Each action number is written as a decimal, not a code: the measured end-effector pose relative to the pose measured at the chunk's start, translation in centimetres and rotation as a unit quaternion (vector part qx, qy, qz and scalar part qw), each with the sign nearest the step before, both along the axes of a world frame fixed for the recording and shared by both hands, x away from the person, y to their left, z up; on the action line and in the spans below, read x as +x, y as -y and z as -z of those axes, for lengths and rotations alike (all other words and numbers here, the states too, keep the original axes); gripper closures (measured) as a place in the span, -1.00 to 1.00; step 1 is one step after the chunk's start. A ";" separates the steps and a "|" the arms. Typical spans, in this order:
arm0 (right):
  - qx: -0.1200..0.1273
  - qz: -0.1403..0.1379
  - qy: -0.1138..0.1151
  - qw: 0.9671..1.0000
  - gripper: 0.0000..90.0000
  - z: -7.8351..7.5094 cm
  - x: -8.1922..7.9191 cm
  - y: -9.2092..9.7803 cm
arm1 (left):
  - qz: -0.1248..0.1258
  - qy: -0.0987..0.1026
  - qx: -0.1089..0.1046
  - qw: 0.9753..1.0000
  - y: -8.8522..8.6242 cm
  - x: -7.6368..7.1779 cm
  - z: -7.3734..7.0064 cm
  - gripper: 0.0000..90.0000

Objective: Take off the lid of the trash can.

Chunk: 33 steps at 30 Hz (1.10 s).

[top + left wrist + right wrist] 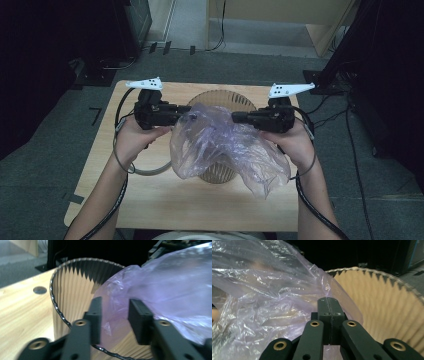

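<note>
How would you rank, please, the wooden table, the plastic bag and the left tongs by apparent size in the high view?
1. wooden table, clearly the largest.
2. plastic bag, spread over the ribbed bin.
3. left tongs, the smallest, though they are held above the table and nearer the camera.

Translucent pale-purple plastic bag point(220, 145); beige pleated bin point(75, 290), apparently dark-rimmed; light woodgrain table point(165, 195).
</note>
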State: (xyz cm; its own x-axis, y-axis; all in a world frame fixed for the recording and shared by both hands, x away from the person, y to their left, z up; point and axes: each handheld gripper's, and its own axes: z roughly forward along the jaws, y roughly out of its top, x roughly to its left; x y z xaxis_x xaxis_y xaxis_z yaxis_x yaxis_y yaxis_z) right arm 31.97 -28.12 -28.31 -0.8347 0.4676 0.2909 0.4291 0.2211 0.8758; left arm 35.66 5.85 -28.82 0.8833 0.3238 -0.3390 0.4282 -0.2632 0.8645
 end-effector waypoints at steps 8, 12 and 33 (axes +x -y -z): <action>0.000 0.031 0.004 1.000 1.00 -0.4 0.6 0.9 | 0.013 0.011 -0.014 1.000 -1.2 -0.5 -0.8 0.11; -0.013 0.047 0.004 0.999 1.00 -0.1 1.0 1.0 | 0.017 0.004 -0.016 1.000 -1.6 -0.6 -1.1 0.06; -0.036 0.010 0.021 0.999 1.00 -0.4 0.4 -2.3 | 0.019 0.017 -0.015 1.000 1.4 -1.4 -0.6 -0.19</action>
State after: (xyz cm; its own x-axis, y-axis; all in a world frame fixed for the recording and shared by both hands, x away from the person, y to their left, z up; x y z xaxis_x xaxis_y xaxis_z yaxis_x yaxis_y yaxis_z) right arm 32.32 -25.81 -27.94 -0.8361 0.5022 0.2205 0.3972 0.2770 0.8749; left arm 34.22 4.46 -28.19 0.9059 0.2790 -0.3185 0.3892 -0.2524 0.8859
